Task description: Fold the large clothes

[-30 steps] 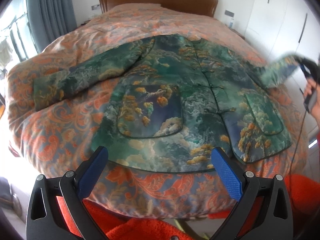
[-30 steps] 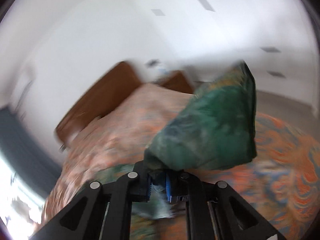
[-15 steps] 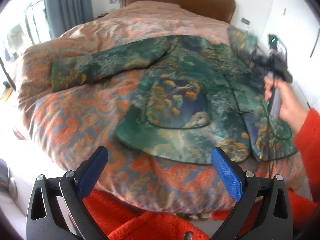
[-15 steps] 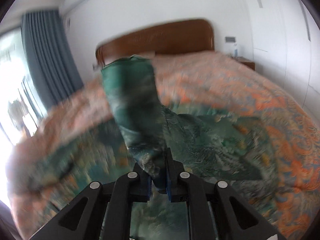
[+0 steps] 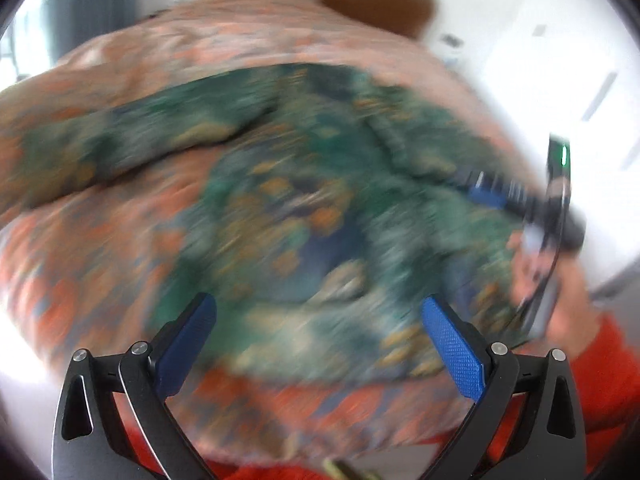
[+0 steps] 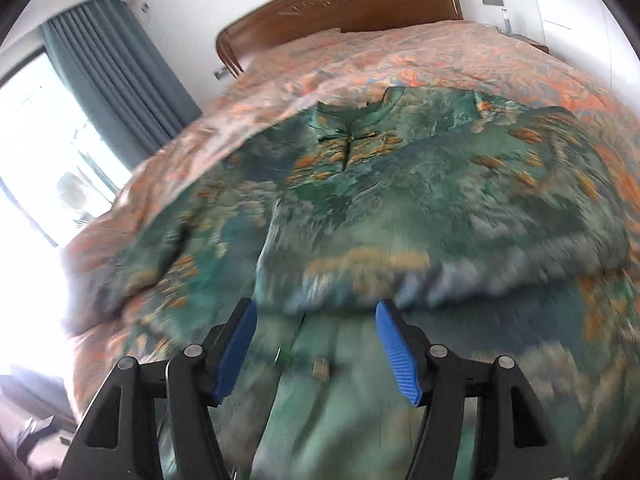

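Note:
A green jacket [image 5: 304, 208] with a gold and blue landscape print lies face up on the bed, blurred in the left wrist view. My left gripper [image 5: 316, 308] hangs open above its hem, nothing between the blue pads. One sleeve [image 5: 120, 148] stretches out to the left. The other sleeve [image 6: 460, 240] lies folded across the jacket [image 6: 352, 152] chest. My right gripper [image 6: 316, 312] is just short of that sleeve's cuff; its jaws are opening and the pads press on nothing. The right gripper [image 5: 476, 186] also shows at the jacket's right side, held by a hand [image 5: 560, 280].
An orange paisley bedspread [image 5: 100, 260] covers the bed [image 6: 360, 60]. A wooden headboard [image 6: 340, 4] stands at the far end. Grey-blue curtains [image 6: 120, 72] and a bright window [image 6: 36, 152] are on the left. A red sleeve [image 5: 608, 368] is at the lower right.
The right gripper swung the sleeve it held over onto the jacket's chest and let go, its jaws spreading apart. The left gripper moved nearer the hem, still open.

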Demonstrator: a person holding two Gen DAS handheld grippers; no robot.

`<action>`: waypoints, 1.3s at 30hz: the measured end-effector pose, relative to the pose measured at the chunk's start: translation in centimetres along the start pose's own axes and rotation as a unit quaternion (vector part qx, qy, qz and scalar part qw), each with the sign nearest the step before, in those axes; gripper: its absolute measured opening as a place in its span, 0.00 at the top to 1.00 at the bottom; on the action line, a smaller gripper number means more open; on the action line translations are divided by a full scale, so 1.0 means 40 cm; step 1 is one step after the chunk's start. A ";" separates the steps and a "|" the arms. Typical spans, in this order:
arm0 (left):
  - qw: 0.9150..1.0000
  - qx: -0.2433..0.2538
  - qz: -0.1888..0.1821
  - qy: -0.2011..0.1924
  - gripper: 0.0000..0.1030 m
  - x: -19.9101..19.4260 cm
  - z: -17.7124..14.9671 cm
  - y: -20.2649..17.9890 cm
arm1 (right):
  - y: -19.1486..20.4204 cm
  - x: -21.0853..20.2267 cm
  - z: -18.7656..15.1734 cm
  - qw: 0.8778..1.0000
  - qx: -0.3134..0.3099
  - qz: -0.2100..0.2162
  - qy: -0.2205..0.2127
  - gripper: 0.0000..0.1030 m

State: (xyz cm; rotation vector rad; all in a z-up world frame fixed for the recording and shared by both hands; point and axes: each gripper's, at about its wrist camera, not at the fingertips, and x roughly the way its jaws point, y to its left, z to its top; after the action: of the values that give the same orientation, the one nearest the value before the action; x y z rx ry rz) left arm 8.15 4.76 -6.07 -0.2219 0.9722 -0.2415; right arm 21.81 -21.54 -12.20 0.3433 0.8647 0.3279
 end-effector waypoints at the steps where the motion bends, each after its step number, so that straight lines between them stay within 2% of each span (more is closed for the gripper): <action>1: 0.999 0.017 -0.032 0.004 0.00 0.034 0.048 -0.023 | 0.000 -0.025 -0.014 1.000 -0.003 0.003 -0.005 0.38; 4: 0.996 0.038 -0.073 0.020 0.01 0.138 0.148 -0.083 | -0.005 -0.125 -0.086 1.000 -0.013 -0.002 -0.026 0.38; 6: 0.995 0.040 -0.085 0.033 0.01 0.226 0.209 -0.122 | -0.014 -0.186 -0.147 0.999 -0.007 -0.001 -0.037 0.38; 8: 0.995 0.043 -0.074 0.047 0.02 0.329 0.264 -0.161 | -0.028 -0.238 -0.209 0.999 0.008 -0.001 -0.043 0.38; 10: 0.996 0.036 -0.047 0.065 0.08 0.432 0.303 -0.190 | -0.041 -0.282 -0.260 0.999 0.019 -0.004 -0.045 0.38; 12: 0.995 0.016 -0.026 0.093 0.26 0.526 0.325 -0.209 | -0.056 -0.337 -0.310 0.999 0.025 -0.012 -0.047 0.38; 14: 0.993 0.001 -0.014 0.116 0.35 0.587 0.330 -0.216 | -0.070 -0.389 -0.350 0.998 0.024 -0.029 -0.053 0.38; 15: 0.993 -0.002 -0.010 0.118 0.55 0.599 0.334 -0.218 | -0.077 -0.408 -0.365 0.997 0.022 -0.038 -0.057 0.38; 17: 0.993 -0.001 -0.016 0.118 0.83 0.618 0.349 -0.238 | -0.092 -0.440 -0.391 0.996 0.019 -0.060 -0.064 0.38; 18: 0.994 0.003 -0.012 0.111 0.86 0.614 0.359 -0.245 | -0.101 -0.452 -0.400 0.995 0.017 -0.071 -0.068 0.38; 20: 0.998 0.010 -0.002 0.070 0.87 0.580 0.393 -0.263 | -0.120 -0.465 -0.409 0.994 0.016 -0.085 -0.072 0.38; 22: 0.999 0.002 -0.005 0.046 0.87 0.554 0.420 -0.258 | -0.144 -0.460 -0.403 0.993 0.026 -0.089 -0.071 0.38; 25: 0.999 -0.010 -0.006 0.050 0.85 0.555 0.426 -0.233 | -0.176 -0.448 -0.370 0.992 0.042 -0.093 -0.077 0.38; 29: 0.996 0.018 0.020 0.080 0.80 0.616 0.361 -0.219 | -0.188 -0.425 -0.282 0.992 0.027 -0.090 -0.088 0.38; 31: 0.997 0.025 0.026 0.070 0.79 0.629 0.346 -0.235 | -0.205 -0.387 -0.187 0.992 0.005 -0.095 -0.080 0.38; 33: 0.997 0.023 0.027 0.063 0.78 0.622 0.338 -0.236 | -0.230 -0.336 -0.096 0.990 -0.011 -0.120 -0.070 0.38; 35: 0.998 0.021 0.027 0.058 0.77 0.615 0.330 -0.237 | -0.267 -0.266 0.002 0.989 -0.013 -0.141 -0.051 0.38; 37: 0.998 0.023 0.029 0.052 0.74 0.608 0.318 -0.235 | -0.310 -0.185 0.107 0.990 -0.007 -0.138 -0.038 0.38; 39: 0.998 0.029 0.033 0.046 0.71 0.613 0.299 -0.231 | -0.339 -0.104 0.198 0.987 -0.015 -0.154 -0.046 0.38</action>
State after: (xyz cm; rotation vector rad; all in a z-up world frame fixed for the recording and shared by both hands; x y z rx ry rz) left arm 30.46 -10.43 -16.11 -0.1263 1.0594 -0.2215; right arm 27.38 -36.67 -10.33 0.1899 0.8080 0.0382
